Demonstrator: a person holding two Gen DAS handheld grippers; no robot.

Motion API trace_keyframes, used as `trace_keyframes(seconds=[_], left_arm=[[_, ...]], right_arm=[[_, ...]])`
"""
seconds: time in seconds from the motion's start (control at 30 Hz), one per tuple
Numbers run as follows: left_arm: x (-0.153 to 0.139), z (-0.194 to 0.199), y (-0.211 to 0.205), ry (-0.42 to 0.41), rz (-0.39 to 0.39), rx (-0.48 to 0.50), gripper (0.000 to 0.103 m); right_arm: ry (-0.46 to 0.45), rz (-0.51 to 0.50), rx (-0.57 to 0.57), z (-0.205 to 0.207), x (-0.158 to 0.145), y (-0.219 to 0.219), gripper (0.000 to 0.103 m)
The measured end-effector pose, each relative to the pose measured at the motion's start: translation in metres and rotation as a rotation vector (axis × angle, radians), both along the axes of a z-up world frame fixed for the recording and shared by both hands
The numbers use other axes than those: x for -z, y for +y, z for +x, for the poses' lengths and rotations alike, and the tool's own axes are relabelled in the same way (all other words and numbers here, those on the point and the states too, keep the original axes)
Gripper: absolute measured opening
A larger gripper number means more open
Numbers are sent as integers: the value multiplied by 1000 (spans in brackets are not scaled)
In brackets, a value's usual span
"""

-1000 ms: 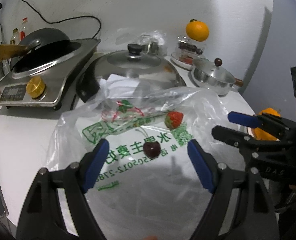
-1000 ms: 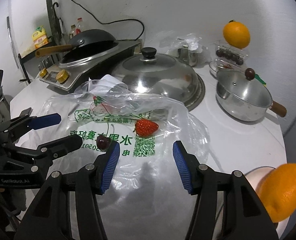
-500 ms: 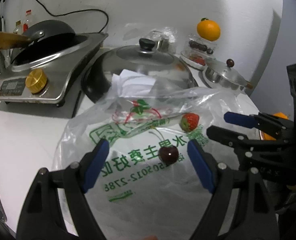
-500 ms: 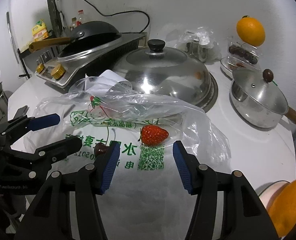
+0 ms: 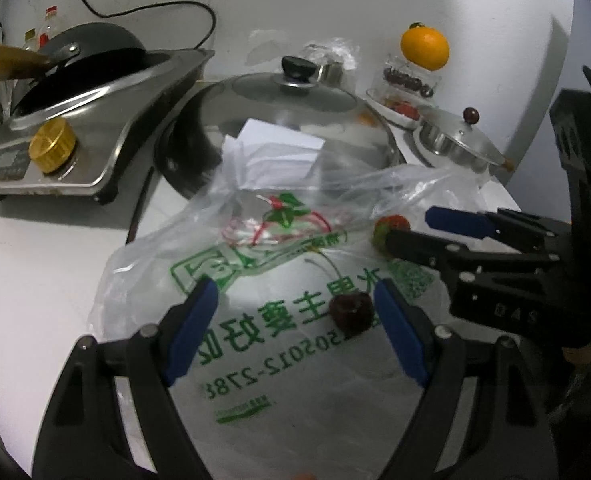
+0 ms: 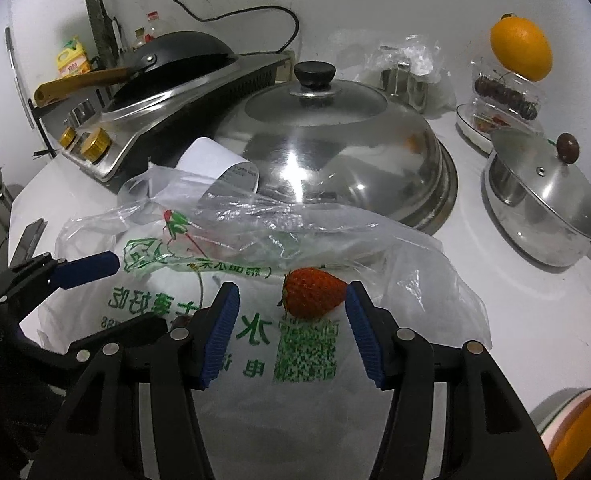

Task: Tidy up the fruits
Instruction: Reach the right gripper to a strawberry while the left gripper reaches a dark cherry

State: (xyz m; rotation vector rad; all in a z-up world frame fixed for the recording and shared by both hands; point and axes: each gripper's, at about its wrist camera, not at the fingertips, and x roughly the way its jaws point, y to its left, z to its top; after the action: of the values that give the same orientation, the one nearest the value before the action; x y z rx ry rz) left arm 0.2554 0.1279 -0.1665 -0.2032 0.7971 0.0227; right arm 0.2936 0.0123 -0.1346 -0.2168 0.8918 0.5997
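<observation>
Two fruits lay on a thin, crinkled clear plastic bag (image 5: 279,344) printed with green characters, spread flat on the white tabletop (image 5: 43,264) in the left wrist view. The left hand-held gripper (image 5: 295,312) stood open and empty, its matte black arms ending in ribbed blue pads. A dark, glossy round cherry (image 5: 351,313) with a thin curved stem sat between those pads, close to the pad at 3 o'clock and apart from both. At 1 o'clock from the cherry a red strawberry (image 5: 391,227) was partly hidden by the black finger of the right hand-held gripper (image 5: 423,228). At 12 o'clock rose a polished steel domed lid (image 5: 295,120) with a black knob; a smooth orange (image 5: 424,49) sat atop a clear box at 1 o'clock.

From the right wrist view, the right hand-held gripper (image 6: 291,320) was open, holding nothing. The conical, seeded strawberry (image 6: 313,292) lay on the bag (image 6: 295,420) between the blue ribbed pads, its tip just beside the pad at 3 o'clock; contact could not be told. The left hand-held gripper (image 6: 107,296) reached in at 9 o'clock. The shiny domed lid (image 6: 327,152) stood at 12 o'clock, a small steel saucepan (image 6: 535,208) with a glass lid at 2 o'clock, the orange (image 6: 521,54) above it.
</observation>
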Motion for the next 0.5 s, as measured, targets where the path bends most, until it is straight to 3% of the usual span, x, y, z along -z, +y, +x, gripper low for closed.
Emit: trace_keyframes(seconds=[0.5], left_arm=[[7, 7, -4, 27, 17, 29, 82]], right_arm=[[57, -28, 46, 25, 22, 6, 58]])
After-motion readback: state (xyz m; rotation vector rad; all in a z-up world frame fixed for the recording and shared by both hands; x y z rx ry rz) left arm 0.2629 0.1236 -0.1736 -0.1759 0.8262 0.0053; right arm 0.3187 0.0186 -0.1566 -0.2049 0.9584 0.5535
